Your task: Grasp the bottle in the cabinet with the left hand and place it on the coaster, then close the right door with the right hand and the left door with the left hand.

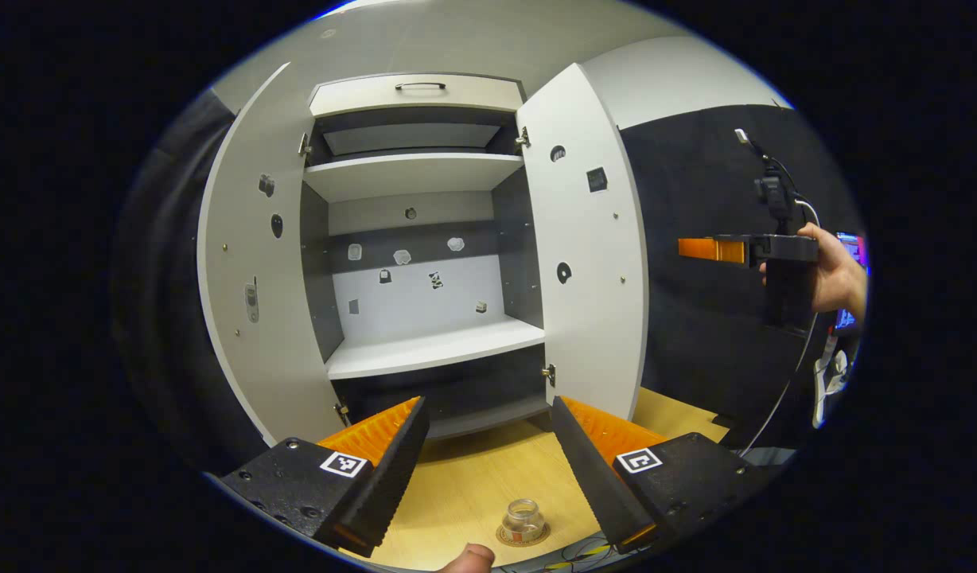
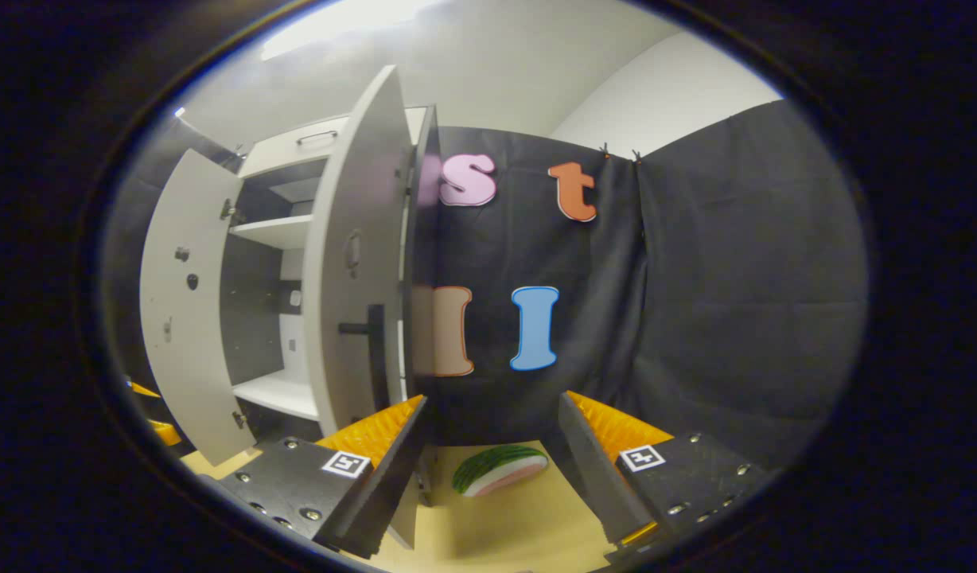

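A small clear bottle (image 1: 524,516) stands upright on a round coaster (image 1: 507,538) on the wooden table, just below and in front of my left gripper (image 1: 488,414). That gripper is open, holds nothing, and faces the open cabinet. Both the left door (image 1: 250,263) and the right door (image 1: 588,239) stand wide open, and the white shelves (image 1: 433,350) are bare. My right gripper (image 2: 492,406) is open and empty, beside the right door (image 2: 353,263), close to its black handle (image 2: 363,327). The left gripper view has that gripper (image 1: 715,249) off to the right in a hand (image 1: 837,274).
A toy watermelon slice (image 2: 500,469) lies on the table (image 2: 520,525) ahead of the right gripper. The cabinet has a closed top drawer (image 1: 419,93). Black cloth walls the booth at the right. Cables hang near the hand (image 1: 799,207). A thumb (image 1: 469,559) shows at the bottom edge.
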A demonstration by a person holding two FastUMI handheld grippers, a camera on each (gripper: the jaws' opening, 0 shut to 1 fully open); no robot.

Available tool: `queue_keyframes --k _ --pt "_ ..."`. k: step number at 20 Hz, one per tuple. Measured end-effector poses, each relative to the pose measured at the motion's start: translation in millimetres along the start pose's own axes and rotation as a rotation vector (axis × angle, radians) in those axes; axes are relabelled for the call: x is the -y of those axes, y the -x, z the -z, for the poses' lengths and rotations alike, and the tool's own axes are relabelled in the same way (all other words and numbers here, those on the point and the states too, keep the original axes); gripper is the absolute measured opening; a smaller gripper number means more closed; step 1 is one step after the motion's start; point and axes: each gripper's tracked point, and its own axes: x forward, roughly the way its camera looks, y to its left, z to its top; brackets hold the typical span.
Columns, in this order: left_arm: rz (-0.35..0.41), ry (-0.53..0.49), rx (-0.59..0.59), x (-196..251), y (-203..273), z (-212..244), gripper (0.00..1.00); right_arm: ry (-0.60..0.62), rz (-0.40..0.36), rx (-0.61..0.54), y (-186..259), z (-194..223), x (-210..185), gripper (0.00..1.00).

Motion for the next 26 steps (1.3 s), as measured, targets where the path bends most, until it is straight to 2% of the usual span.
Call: queue_keyframes --k 3,6,8,14,15,26 --pt "-0.020 0.009 0.017 -18.3 -1.4 -22.5 0.98 0.003 0.006 -0.033 -31.0 0.4 -10.6 0.98" --pt "-0.054 0.014 0.031 -38.1 -2.4 -36.0 0.98 -0.003 -0.046 -0.047 -50.2 -0.3 -33.8 0.98" --pt "-0.081 0.019 0.032 -49.9 -1.2 -38.7 0.98 -0.005 -0.047 -0.042 -59.0 -4.0 -36.8 0.97" --pt "-0.101 0.095 0.018 -62.4 3.0 -32.2 1.00 0.016 -0.092 -0.045 -58.3 -6.0 -51.4 0.93" --pt "-0.105 0.101 0.016 -64.4 3.7 -32.2 0.98 0.016 -0.101 -0.046 -56.9 -6.3 -56.2 0.93" --pt "-0.103 0.113 0.024 -69.8 -9.4 -34.9 0.98 0.011 -0.163 -0.060 -49.9 -3.5 -95.2 0.93"
